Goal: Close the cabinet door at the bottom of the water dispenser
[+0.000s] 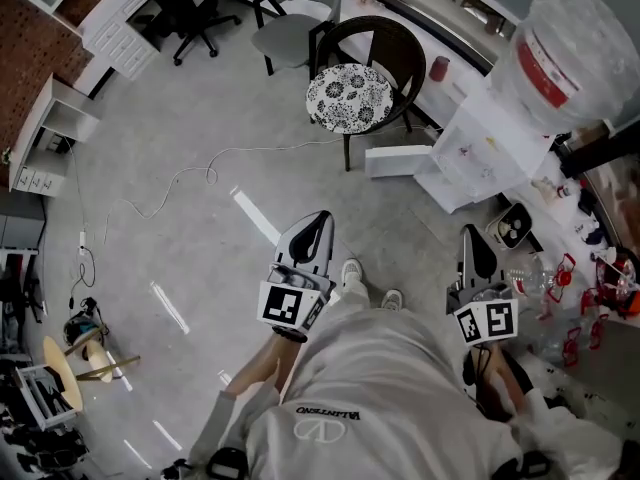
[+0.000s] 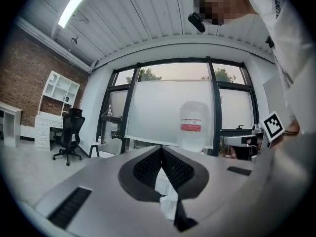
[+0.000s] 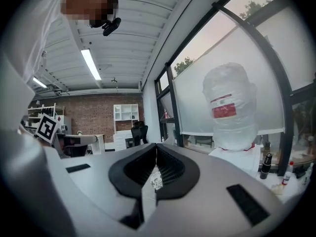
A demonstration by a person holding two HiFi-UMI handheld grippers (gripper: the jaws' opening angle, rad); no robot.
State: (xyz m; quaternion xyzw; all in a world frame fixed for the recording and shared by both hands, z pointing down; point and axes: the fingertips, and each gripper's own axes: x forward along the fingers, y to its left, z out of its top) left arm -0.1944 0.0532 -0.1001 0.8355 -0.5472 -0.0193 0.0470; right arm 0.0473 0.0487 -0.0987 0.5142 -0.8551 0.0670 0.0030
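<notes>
The white water dispenser (image 1: 482, 150) stands at the upper right of the head view, with a large clear bottle (image 1: 568, 46) on top. At its foot a white panel (image 1: 398, 161) juts out to the left over the floor; it looks like the open cabinet door. My left gripper (image 1: 314, 228) and right gripper (image 1: 473, 238) are held level in front of me, short of the dispenser, both shut and empty. In the left gripper view the bottle (image 2: 191, 126) shows beyond the shut jaws (image 2: 161, 150). The right gripper view has the bottle (image 3: 231, 107) to the right of its shut jaws (image 3: 156, 147).
A dark chair with a floral cushion (image 1: 350, 96) stands left of the dispenser. A thin cable (image 1: 190, 178) lies across the grey floor. Plastic bottles and red-handled items (image 1: 570, 273) clutter the floor at the right. A grey chair (image 1: 290, 28) and a black office chair (image 1: 185, 8) are farther off.
</notes>
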